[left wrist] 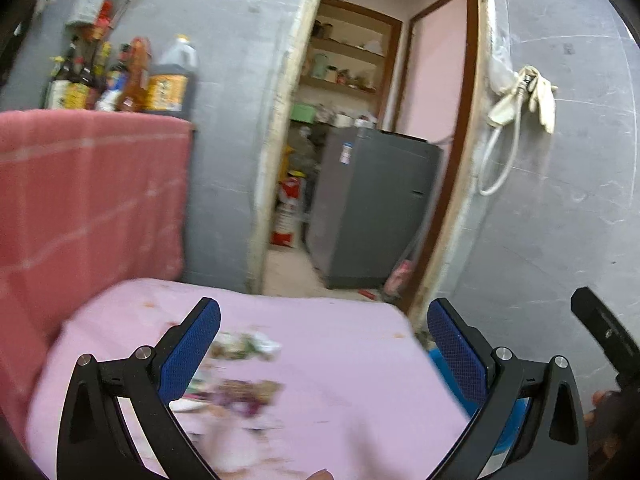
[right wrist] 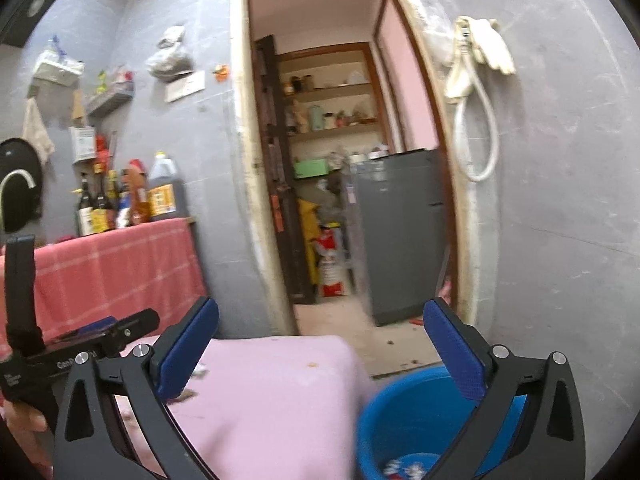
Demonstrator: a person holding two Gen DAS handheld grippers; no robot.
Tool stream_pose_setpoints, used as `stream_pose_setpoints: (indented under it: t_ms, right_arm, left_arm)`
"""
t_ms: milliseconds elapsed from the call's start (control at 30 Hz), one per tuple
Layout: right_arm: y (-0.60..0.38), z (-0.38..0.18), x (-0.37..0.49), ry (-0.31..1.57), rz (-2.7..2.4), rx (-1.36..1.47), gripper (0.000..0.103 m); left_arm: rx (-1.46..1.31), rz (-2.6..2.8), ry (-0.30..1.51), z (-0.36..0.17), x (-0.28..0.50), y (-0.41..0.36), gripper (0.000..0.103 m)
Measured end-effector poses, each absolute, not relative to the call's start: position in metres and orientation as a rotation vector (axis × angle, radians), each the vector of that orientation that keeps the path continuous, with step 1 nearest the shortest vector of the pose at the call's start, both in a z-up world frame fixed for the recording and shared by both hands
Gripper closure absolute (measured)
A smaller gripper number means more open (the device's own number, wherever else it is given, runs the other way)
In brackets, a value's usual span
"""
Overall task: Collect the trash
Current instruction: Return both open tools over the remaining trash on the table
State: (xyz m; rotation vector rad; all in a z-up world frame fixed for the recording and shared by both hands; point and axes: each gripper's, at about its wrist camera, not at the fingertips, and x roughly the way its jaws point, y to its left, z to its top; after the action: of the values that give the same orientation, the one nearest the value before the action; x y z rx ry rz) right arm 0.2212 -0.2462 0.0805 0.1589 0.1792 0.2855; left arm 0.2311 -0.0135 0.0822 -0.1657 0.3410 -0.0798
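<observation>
Crumpled wrappers and food scraps (left wrist: 244,376) lie blurred on a table with a pink cloth (left wrist: 340,360). My left gripper (left wrist: 324,344) is open and empty, held above the table just behind the trash. My right gripper (right wrist: 320,344) is open and empty, held above the table's right edge (right wrist: 280,400). A blue bucket (right wrist: 404,424) stands on the floor right of the table, with some scraps in its bottom; its rim also shows in the left wrist view (left wrist: 444,364). The left gripper's body (right wrist: 80,344) shows at the left of the right wrist view.
A counter under a red checked cloth (left wrist: 88,192) stands left, with several bottles (left wrist: 120,80) on it. An open doorway (right wrist: 344,160) ahead shows a grey fridge (right wrist: 400,232) and shelves. Gloves and a white hose (right wrist: 476,96) hang on the grey wall at right.
</observation>
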Motion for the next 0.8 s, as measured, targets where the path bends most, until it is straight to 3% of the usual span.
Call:
stream_pose_setpoints:
  t_ms: [367,800]
  right_arm:
    - [-0.166,0.07,0.221,0.174,0.418,0.151,0.0]
    - [-0.09,0.022,0.263,0.483,0.539,-0.006,0.001]
  left_arm:
    - [-0.134,0.078,0.297,0.067,0.182,0.072,0.001]
    - [-0.123,0.12,0.526,0.011,0.183,0.125,0.002]
